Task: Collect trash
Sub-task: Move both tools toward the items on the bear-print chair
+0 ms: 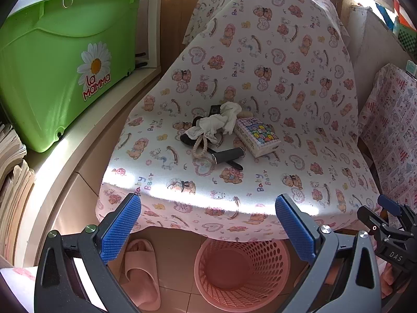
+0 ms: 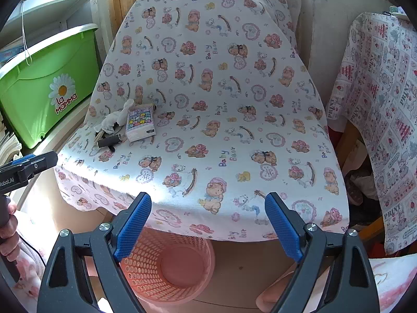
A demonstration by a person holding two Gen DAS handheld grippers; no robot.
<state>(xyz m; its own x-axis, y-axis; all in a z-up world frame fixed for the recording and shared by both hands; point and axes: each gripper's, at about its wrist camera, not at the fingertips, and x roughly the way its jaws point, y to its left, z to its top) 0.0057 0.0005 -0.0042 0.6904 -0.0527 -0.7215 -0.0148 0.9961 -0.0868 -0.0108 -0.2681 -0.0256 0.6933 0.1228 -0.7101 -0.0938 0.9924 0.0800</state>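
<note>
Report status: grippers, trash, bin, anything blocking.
Left gripper and right gripper open, empty. Crumpled tissue on table among clutter. Pink basket below, unobstructed.

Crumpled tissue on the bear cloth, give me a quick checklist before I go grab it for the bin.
1. Left gripper open and empty: ok.
2. Right gripper open and empty: ok.
3. Crumpled tissue reachable from above: ok, it lies on top of the pile.
4. Tissue free of neighbours: not ok, it drapes over a dark object and a beaded loop, and touches the patterned box.
5. Pink basket upright, mouth open: ok, on the floor below the table's front edge.
6. Basket contents: ok, nothing visible inside.
</note>
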